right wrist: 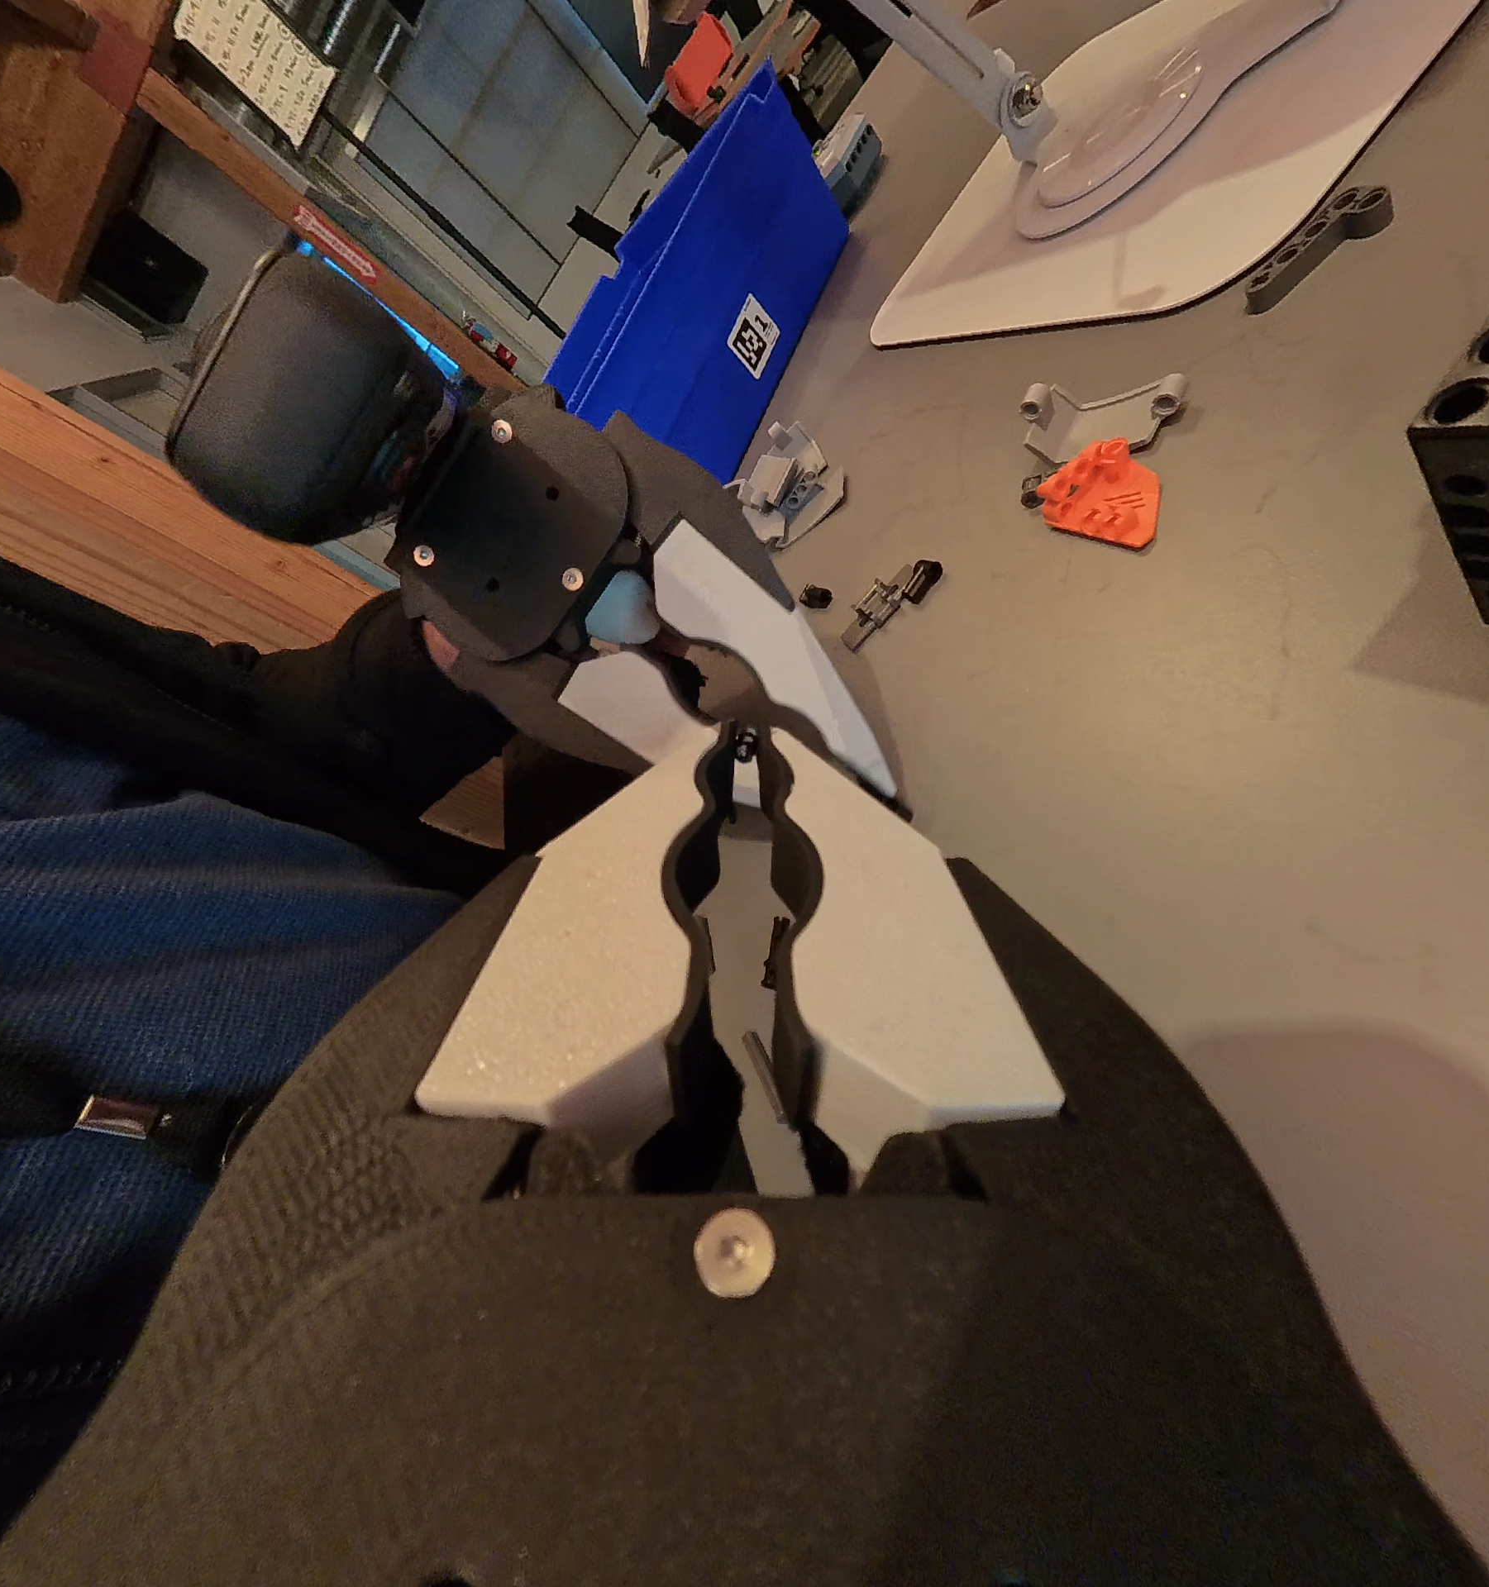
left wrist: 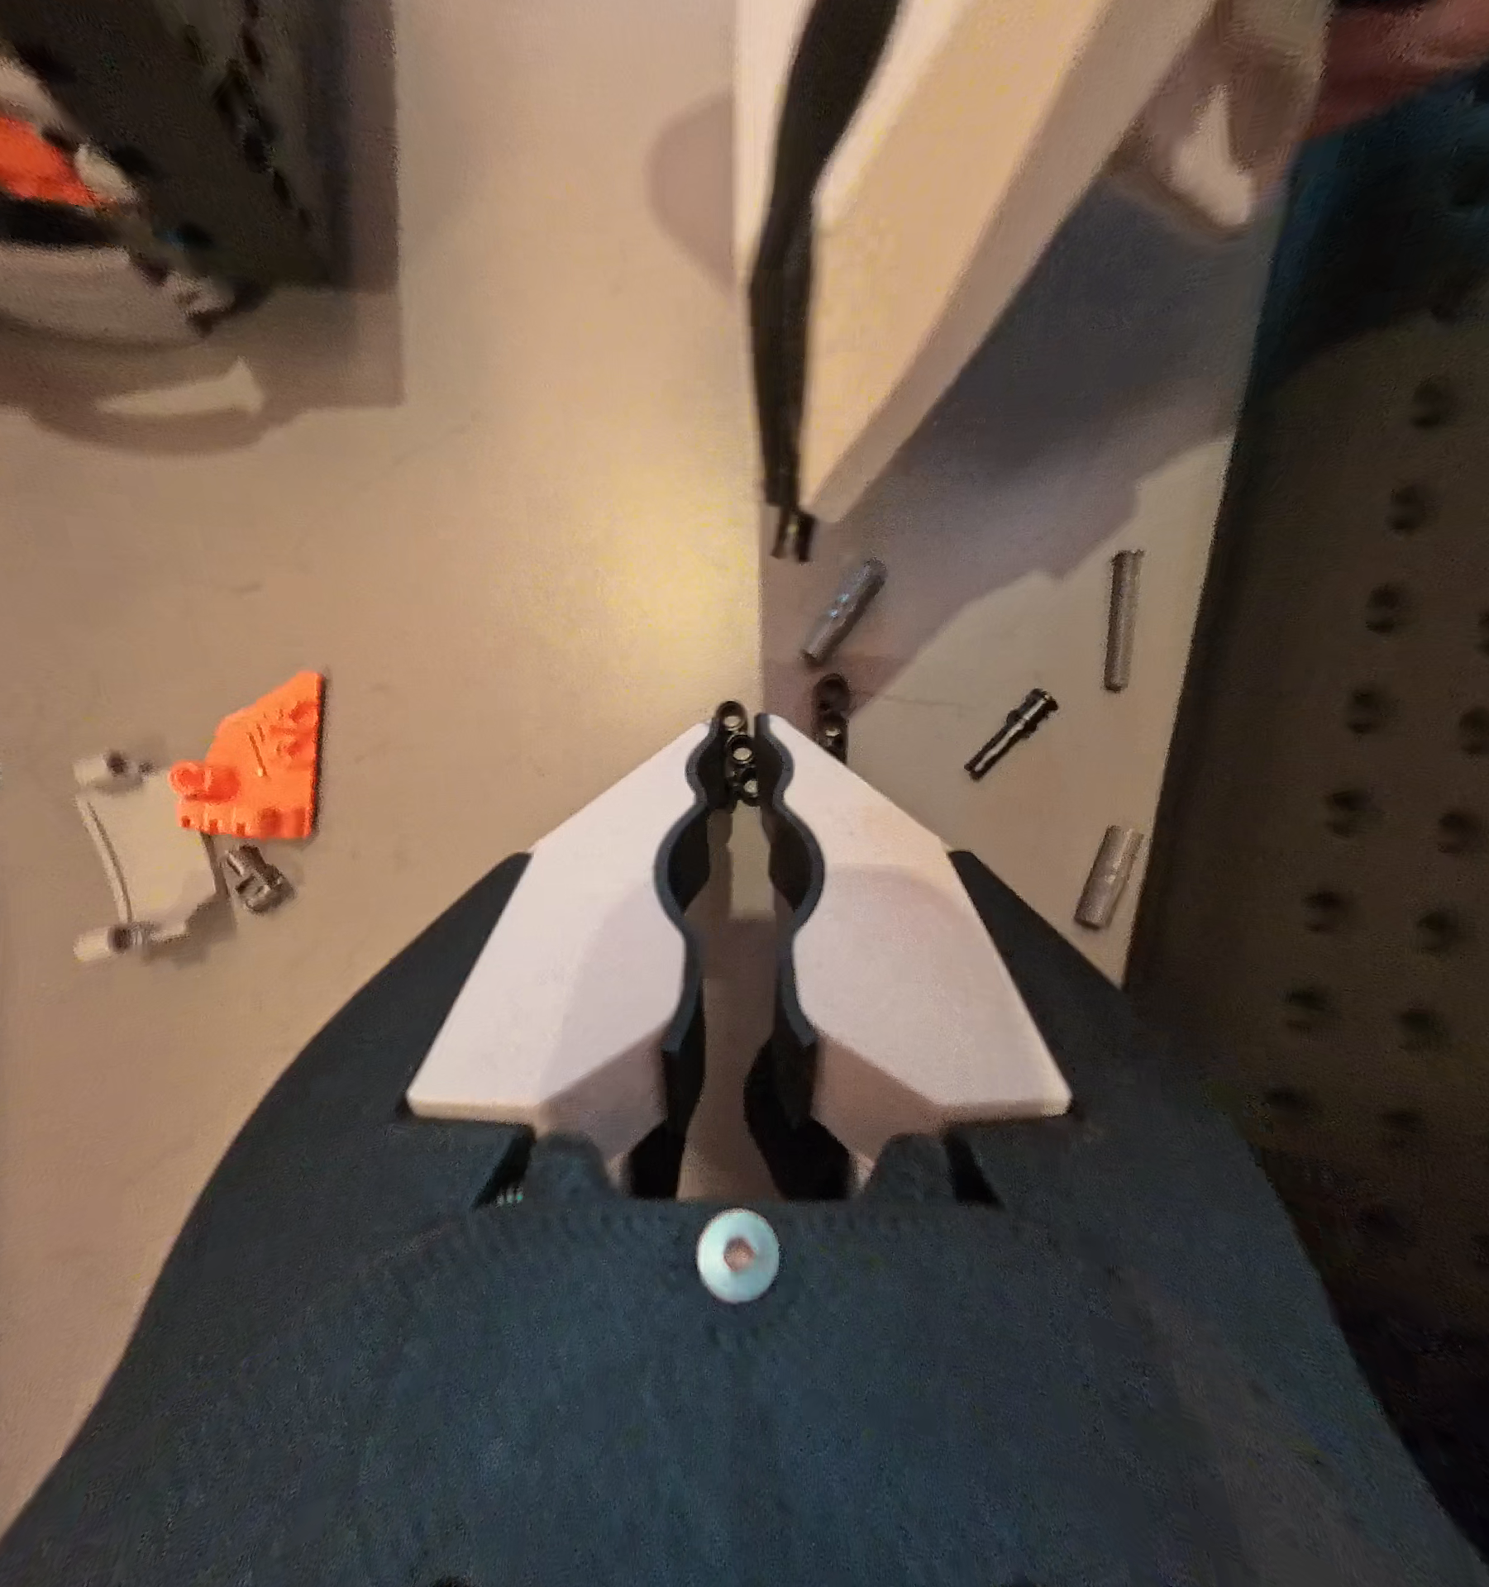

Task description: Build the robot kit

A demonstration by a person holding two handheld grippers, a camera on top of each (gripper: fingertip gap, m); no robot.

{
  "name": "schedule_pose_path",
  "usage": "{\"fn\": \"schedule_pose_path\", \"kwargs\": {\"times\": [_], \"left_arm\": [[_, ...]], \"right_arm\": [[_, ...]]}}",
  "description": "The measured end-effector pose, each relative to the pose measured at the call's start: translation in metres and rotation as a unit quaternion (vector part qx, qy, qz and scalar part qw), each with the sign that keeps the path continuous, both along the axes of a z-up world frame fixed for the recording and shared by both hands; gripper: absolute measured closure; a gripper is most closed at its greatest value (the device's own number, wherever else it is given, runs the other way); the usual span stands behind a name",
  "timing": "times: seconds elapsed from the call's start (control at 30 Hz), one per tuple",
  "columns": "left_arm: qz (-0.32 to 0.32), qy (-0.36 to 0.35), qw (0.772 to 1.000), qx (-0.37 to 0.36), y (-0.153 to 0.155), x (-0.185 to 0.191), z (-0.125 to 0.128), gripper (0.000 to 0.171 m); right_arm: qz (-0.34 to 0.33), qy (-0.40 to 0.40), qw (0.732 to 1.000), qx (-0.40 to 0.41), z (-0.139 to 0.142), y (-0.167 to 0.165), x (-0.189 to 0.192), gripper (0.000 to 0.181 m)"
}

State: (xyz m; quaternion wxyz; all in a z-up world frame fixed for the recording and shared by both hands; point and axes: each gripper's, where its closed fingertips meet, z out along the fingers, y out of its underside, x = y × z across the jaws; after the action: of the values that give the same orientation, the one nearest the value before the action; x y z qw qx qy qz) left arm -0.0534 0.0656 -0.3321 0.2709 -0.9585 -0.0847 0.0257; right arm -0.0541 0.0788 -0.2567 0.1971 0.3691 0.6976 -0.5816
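Note:
My left gripper (left wrist: 737, 737) is shut on a small black beam with holes (left wrist: 739, 751), held just above the beige table (left wrist: 509, 532). It also shows in the right wrist view (right wrist: 874, 773), tips down by the table, held by a hand in a dark sleeve. My right gripper (right wrist: 746, 749) has its jaws nearly together, with a small black piece (right wrist: 746, 740) between the tips. In the left wrist view it (left wrist: 790, 537) hangs just beyond my left tips. Loose grey axles (left wrist: 844, 610) and a black pin (left wrist: 1011, 732) lie on the table under it.
A black perforated block (left wrist: 1368, 773) stands at the right. An orange wedge piece (left wrist: 260, 764) and grey panel (left wrist: 139, 850) lie left. A black and orange model (left wrist: 79, 172) sits far left. A white lamp base (right wrist: 1153, 189), a grey angled beam (right wrist: 1316, 240) and blue bins (right wrist: 706, 283) show in the right wrist view. The gap from one gripper's tips to the other's is roughly 7 cm. Between my left fingertips and the black perforated block (left wrist: 1368, 773) there is roughly 12 cm.

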Motion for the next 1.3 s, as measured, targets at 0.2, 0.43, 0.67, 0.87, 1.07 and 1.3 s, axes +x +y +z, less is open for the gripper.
{"fn": "schedule_pose_path", "kwargs": {"times": [0.2, 0.43, 0.67, 0.87, 1.07, 1.3], "left_arm": [[-0.062, 0.031, 0.997, -0.027, -0.008, 0.003, -0.001, 0.16], [0.004, 0.056, 0.998, -0.016, -0.025, -0.007, 0.002, 0.148], [0.085, 0.058, 0.995, -0.009, -0.043, -0.011, 0.004, 0.144], [0.115, 0.044, 0.992, -0.017, -0.052, -0.011, 0.0, 0.15], [0.114, 0.028, 0.993, -0.01, -0.048, -0.008, -0.005, 0.158], [0.11, 0.037, 0.993, -0.009, -0.047, -0.011, -0.005, 0.171]], "right_arm": [[0.004, 0.002, 1.0, -0.002, 0.001, 0.0, 0.001, 0.179], [0.002, 0.005, 1.0, -0.003, 0.002, 0.001, 0.0, 0.179], [0.003, 0.006, 1.0, -0.003, 0.002, 0.0, -0.002, 0.179], [0.004, 0.009, 1.0, -0.002, 0.002, -0.002, -0.004, 0.179], [0.005, 0.007, 1.0, -0.002, 0.001, -0.003, -0.004, 0.179], [0.004, 0.006, 1.0, -0.001, 0.0, -0.003, -0.004, 0.179]]}}
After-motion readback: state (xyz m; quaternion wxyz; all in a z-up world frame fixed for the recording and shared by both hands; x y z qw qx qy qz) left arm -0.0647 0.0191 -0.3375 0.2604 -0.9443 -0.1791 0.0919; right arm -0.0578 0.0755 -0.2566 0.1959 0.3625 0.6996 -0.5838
